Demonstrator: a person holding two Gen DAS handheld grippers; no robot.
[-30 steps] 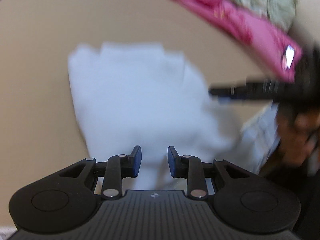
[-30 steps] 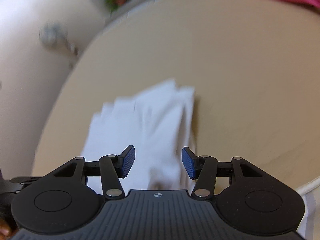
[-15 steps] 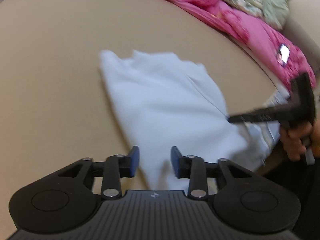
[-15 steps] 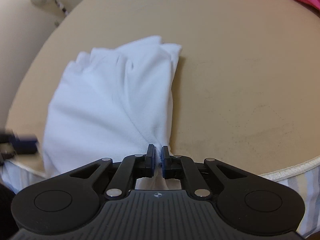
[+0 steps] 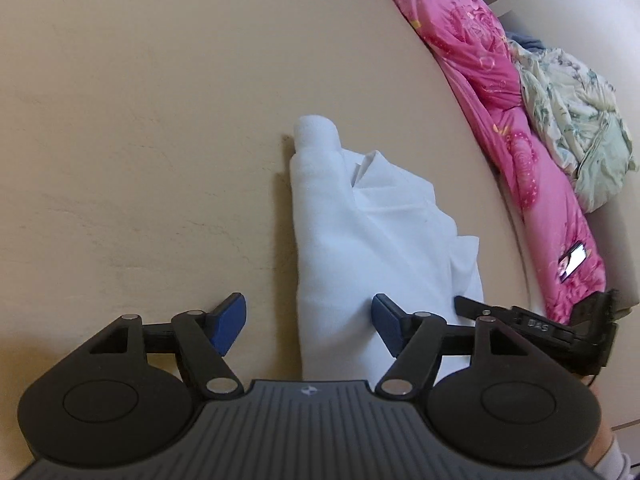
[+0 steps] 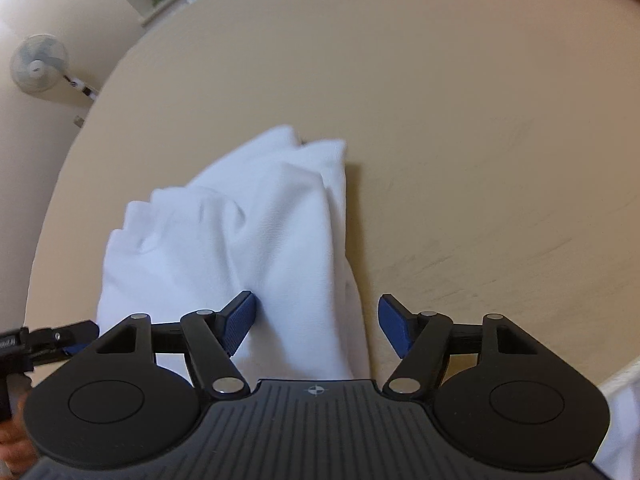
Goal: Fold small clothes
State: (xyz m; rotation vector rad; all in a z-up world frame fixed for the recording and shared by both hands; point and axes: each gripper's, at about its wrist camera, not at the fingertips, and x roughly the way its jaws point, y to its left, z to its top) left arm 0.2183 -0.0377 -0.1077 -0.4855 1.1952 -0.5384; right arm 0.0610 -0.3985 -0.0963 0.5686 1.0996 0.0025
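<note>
White garment between two spread grippers

White cotton garment, loosely bunched and partly folded, lies on the beige flat surface; left gripper spread wide, blue pads clear of the cloth, the garment's near edge running between its fingers; right gripper also spread, its left blue pad at the fabric, contact unclear, garment directly ahead and under it; pink floral quilt and pale green crumpled fabric well off to the left gripper's right.
</note>
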